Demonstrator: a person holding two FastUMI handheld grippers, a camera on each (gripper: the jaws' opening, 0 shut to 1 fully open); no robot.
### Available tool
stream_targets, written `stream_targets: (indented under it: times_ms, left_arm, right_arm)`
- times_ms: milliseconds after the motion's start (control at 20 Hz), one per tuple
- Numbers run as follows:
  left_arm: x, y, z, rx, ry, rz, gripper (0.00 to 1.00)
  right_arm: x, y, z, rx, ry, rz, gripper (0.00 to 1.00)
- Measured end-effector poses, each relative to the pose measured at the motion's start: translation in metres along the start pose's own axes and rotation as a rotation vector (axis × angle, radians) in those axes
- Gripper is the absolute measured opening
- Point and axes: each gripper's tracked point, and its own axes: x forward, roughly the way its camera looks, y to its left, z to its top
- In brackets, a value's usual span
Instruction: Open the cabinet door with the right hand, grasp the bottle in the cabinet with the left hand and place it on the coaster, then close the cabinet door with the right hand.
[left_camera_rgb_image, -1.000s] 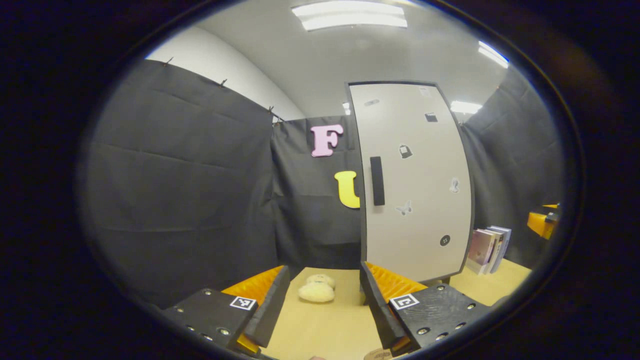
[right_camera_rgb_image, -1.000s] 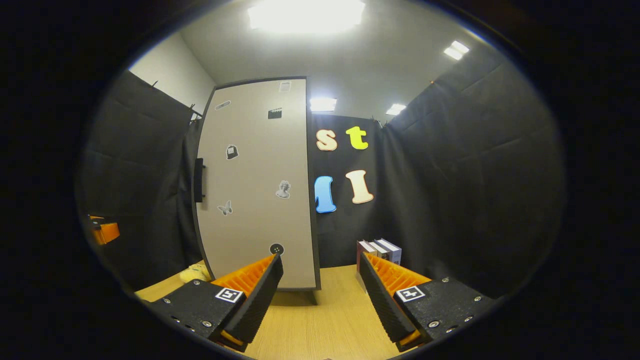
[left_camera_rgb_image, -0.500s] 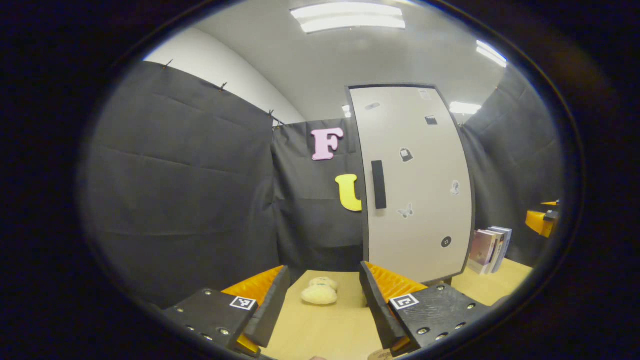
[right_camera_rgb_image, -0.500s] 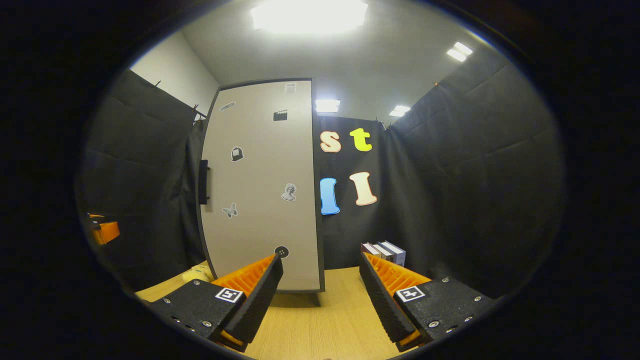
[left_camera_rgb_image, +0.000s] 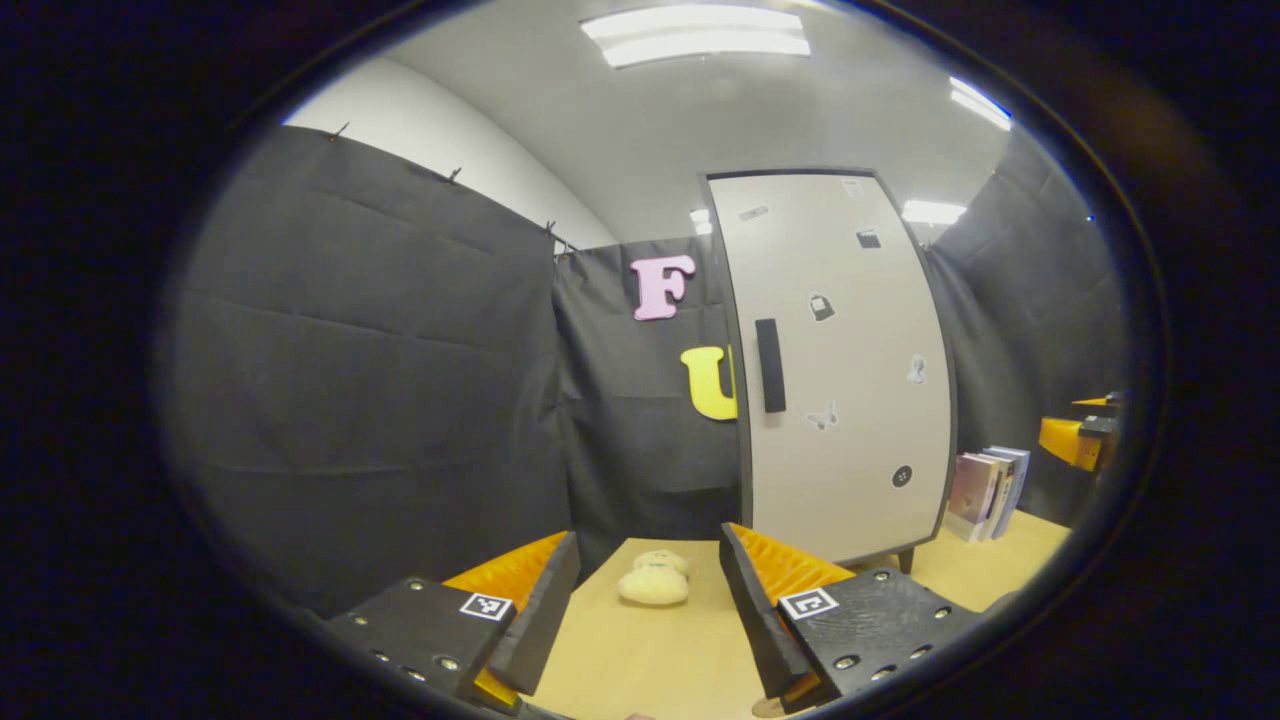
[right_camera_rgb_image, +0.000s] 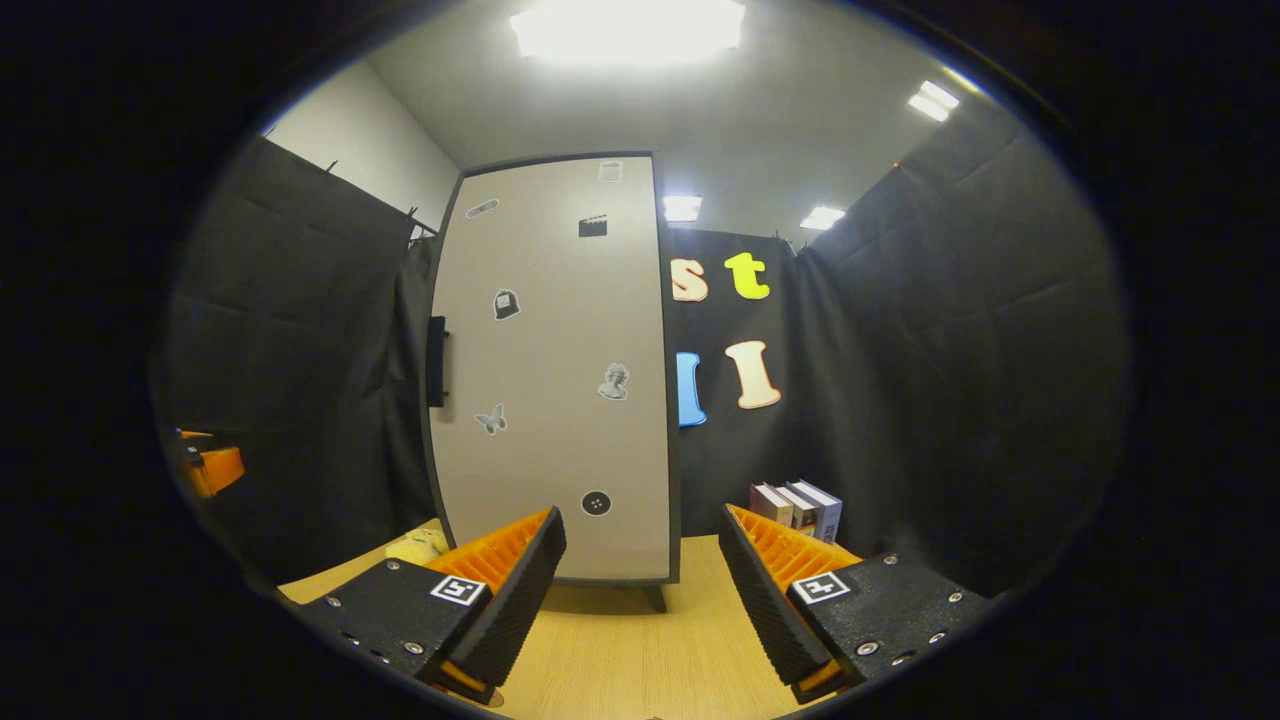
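A tall beige cabinet (left_camera_rgb_image: 850, 400) (right_camera_rgb_image: 560, 400) stands at the back of the wooden table with its door closed; stickers dot the door. Its black handle (left_camera_rgb_image: 769, 365) (right_camera_rgb_image: 436, 361) runs upright along the door's left edge. Whatever is inside the cabinet is hidden by the door. My left gripper (left_camera_rgb_image: 645, 600) is open, low over the table, well short of the cabinet. My right gripper (right_camera_rgb_image: 640, 580) is open too, facing the lower part of the door from a distance. The right gripper also appears as an orange part (left_camera_rgb_image: 1075, 440) at the far right of the left gripper view.
A cream plush toy (left_camera_rgb_image: 655, 580) (right_camera_rgb_image: 418, 546) lies on the table left of the cabinet. Several books (left_camera_rgb_image: 985, 485) (right_camera_rgb_image: 800, 505) stand upright to the cabinet's right. Black cloth walls close in the table on all sides. A small round edge (left_camera_rgb_image: 768, 708) peeks at the left gripper view's bottom.
Both views have drifted: the cabinet has shifted rightward in each frame. Both grippers stay open.
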Motion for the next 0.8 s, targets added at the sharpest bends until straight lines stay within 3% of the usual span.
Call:
stream_targets:
  times_ms: [150,200,450,550,650,700,800]
  left_arm:
    - [-0.011,0.02,-0.002,0.009,0.001,0.032,0.81]
    - [-0.014,0.027,-0.002,0.012,0.001,0.045,0.85]
    - [-0.025,0.064,-0.007,0.025,0.006,0.11,0.77]
    - [-0.03,0.079,-0.01,0.03,0.012,0.136,0.81]
    - [-0.036,0.093,-0.013,0.028,0.015,0.162,0.77]
    - [-0.039,0.1,-0.014,0.025,0.017,0.174,0.85]
    - [-0.042,0.112,-0.02,0.021,0.027,0.194,0.81]
  right_arm:
    - [0.01,0.024,0.004,0.007,-0.004,0.051,0.95]
    - [0.014,0.034,0.008,0.011,-0.006,0.073,0.95]
    - [0.044,0.076,0.029,0.014,-0.047,0.141,0.95]
    - [0.058,0.092,0.036,0.018,-0.054,0.164,0.95]
    - [0.071,0.108,0.046,0.018,-0.071,0.187,0.95]
    - [0.076,0.118,0.052,0.019,-0.078,0.2,0.95]
    - [0.09,0.136,0.061,0.024,-0.095,0.22,0.95]
